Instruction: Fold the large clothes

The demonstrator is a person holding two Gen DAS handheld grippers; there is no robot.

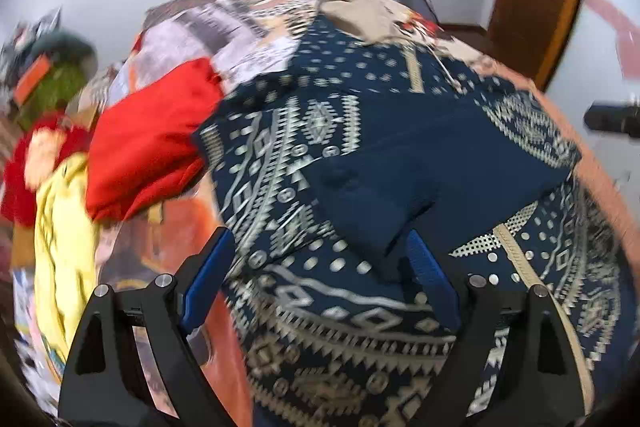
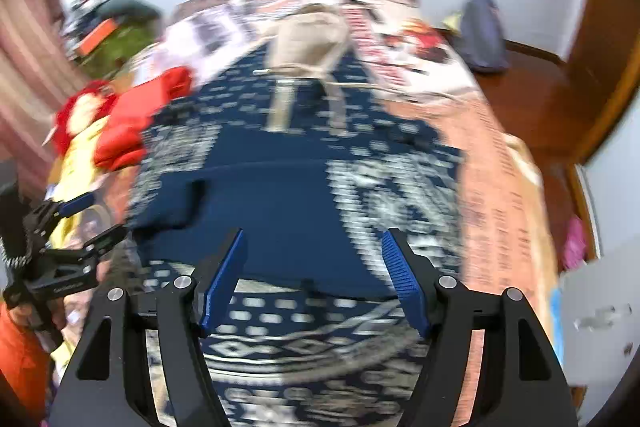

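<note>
Left hand-held gripper (image 1: 320,259) spread, over navy patterned garment (image 1: 360,155), red cloth (image 1: 148,143) beside.

Left gripper (image 1: 320,267) hangs with jaws wide apart, gripping nothing. Right gripper (image 2: 312,267) likewise gapes, its blue pads (image 2: 222,283) empty.

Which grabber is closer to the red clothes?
Left. The left gripper is at the blue patterned garment edge beside the red clothes; the right gripper hangs mid-garment, farther away.
</note>
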